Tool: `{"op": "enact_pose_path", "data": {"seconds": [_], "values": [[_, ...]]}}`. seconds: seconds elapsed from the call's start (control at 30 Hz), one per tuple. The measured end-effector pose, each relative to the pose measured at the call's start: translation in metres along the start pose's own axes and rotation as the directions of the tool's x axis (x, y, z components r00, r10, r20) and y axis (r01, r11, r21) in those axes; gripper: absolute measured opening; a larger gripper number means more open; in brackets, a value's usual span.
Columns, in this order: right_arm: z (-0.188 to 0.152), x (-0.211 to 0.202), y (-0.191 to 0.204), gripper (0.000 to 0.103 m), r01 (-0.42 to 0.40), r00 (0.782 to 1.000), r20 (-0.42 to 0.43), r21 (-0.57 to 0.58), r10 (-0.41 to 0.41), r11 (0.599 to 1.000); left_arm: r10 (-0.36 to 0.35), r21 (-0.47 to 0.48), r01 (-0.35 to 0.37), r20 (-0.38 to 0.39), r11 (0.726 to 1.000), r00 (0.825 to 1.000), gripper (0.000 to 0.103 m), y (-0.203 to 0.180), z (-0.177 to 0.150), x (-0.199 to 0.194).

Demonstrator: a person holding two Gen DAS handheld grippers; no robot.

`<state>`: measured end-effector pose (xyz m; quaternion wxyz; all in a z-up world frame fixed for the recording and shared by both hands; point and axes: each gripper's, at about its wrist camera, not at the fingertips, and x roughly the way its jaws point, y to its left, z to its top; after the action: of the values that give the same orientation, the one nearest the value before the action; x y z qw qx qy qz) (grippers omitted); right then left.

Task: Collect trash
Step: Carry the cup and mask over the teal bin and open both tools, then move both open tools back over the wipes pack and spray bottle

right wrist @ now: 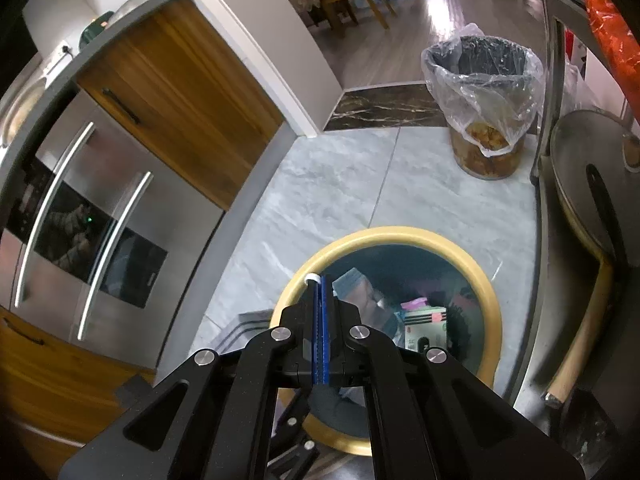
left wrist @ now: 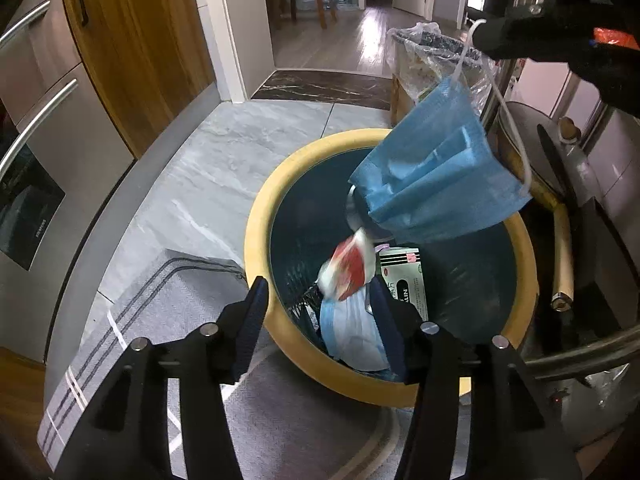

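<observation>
My left tongs (left wrist: 320,312) stand open over the bin (left wrist: 260,216), and a red-and-white wrapper (left wrist: 348,268), blurred, is in the air just below their tips, inside the rim, above a crumpled mask (left wrist: 352,332) and a green box (left wrist: 404,276) already in there. That piece looks safe. The risk is on my right: the right tongs (right wrist: 320,280) are pressed shut on the white ear loop (left wrist: 466,54) of a blue mask (left wrist: 436,184), which hangs by that thin cord alone, over the far side of the bin. If I let go while it swings, or while I am too near the rim, the light mask could drift and land on the rim or the tiled floor (left wrist: 240,140) beside it. The loop might also snag on the ribbed pads and not fall when I open. A second, bag-lined bin (right wrist: 480,92) stands well apart, so a miss would not end up in there either.
</observation>
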<state>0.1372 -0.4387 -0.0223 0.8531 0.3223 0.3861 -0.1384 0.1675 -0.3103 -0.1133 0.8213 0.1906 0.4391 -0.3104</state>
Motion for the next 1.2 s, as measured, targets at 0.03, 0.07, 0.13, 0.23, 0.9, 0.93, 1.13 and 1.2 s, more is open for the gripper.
{"op": "enact_pose_path", "data": {"seconds": [0.03,0.07,0.13,0.23,0.9,0.93,1.13,1.2], "values": [[0.000,0.001,0.000,0.002,0.000,1.000,-0.005,-0.002,0.000,1.000,0.000,-0.006,0.000,-0.002,1.000,1.000,0.054,0.001,-0.002,-0.001],[-0.001,0.002,0.000,0.002,0.001,1.000,-0.009,-0.002,-0.001,1.000,-0.002,-0.010,0.002,-0.003,1.000,1.000,0.054,0.003,-0.003,-0.003],[-0.001,0.005,0.001,0.002,-0.005,1.000,-0.023,-0.009,0.005,1.000,0.001,-0.020,-0.001,-0.005,1.000,1.000,0.055,0.006,-0.004,-0.005],[-0.003,0.008,0.005,0.009,0.016,0.999,-0.031,-0.025,-0.017,1.000,0.005,-0.034,-0.005,-0.001,0.999,1.000,0.059,0.014,-0.008,-0.016],[-0.050,0.001,0.060,0.075,-0.037,0.991,-0.131,-0.120,0.021,0.992,0.170,-0.237,-0.159,0.027,0.958,0.985,0.077,0.117,-0.117,-0.200],[-0.056,-0.001,0.066,0.076,-0.039,0.991,-0.136,-0.131,0.021,0.991,0.179,-0.261,-0.167,0.026,0.951,0.983,0.078,0.123,-0.126,-0.208],[-0.108,-0.019,0.105,0.079,-0.051,0.988,-0.151,-0.246,0.014,0.968,0.235,-0.403,-0.199,0.042,0.893,0.971,0.080,0.151,-0.174,-0.243],[-0.129,-0.021,0.114,0.079,-0.059,0.984,-0.177,-0.271,0.010,0.961,0.258,-0.426,-0.215,0.046,0.879,0.965,0.080,0.158,-0.187,-0.250]]}}
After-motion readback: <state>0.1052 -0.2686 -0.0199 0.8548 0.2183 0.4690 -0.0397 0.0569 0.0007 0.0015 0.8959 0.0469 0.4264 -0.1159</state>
